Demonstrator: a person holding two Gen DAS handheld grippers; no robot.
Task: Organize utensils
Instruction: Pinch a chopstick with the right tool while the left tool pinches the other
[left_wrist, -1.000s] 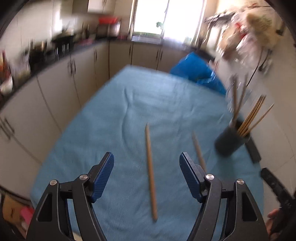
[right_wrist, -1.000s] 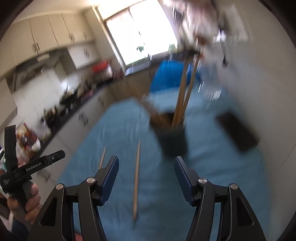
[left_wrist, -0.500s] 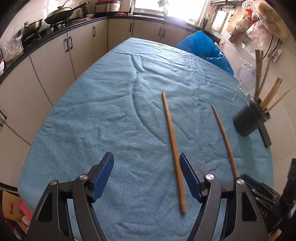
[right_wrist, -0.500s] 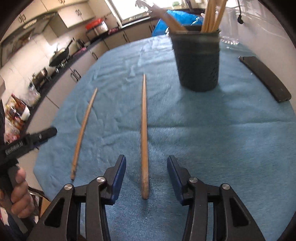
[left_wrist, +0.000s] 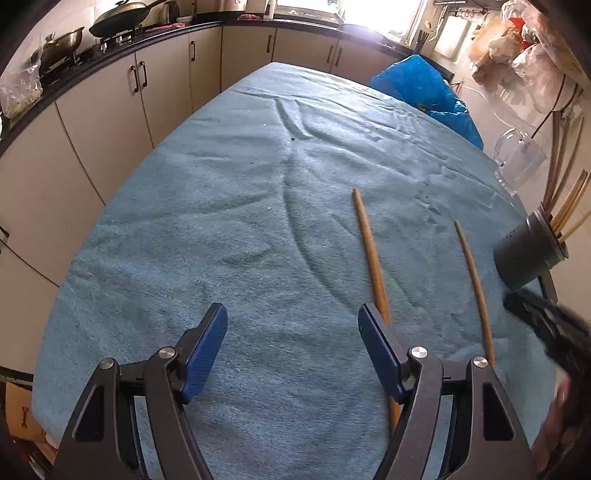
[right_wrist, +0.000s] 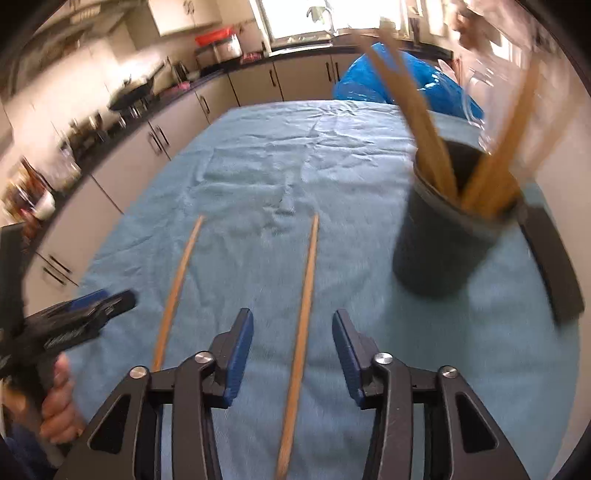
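Two wooden chopsticks lie side by side on the blue towel (left_wrist: 207, 229). The thicker chopstick (left_wrist: 369, 251) runs under the right finger of my left gripper (left_wrist: 291, 325), which is open and holds nothing. The thinner chopstick (right_wrist: 306, 288) lies between the jaws of my right gripper (right_wrist: 293, 325). Those jaws are closing, and the pads stand clear of the wood. The thicker chopstick (right_wrist: 177, 291) lies to its left, near my left gripper (right_wrist: 77, 317). A dark holder (right_wrist: 439, 251) with several chopsticks stands on the right.
A flat black item (right_wrist: 550, 266) lies right of the holder (left_wrist: 528, 254). A blue plastic bag (left_wrist: 424, 88) and a clear jug (left_wrist: 517, 158) sit at the far right edge of the table. Kitchen cabinets (left_wrist: 103, 110) run along the left. A hand (right_wrist: 59, 406) grips the left tool.
Both grippers have sunk toward the towel. The right gripper's jaws have narrowed around the thinner chopstick. The thicker chopstick has shifted from between the left gripper's fingers to under its right finger.
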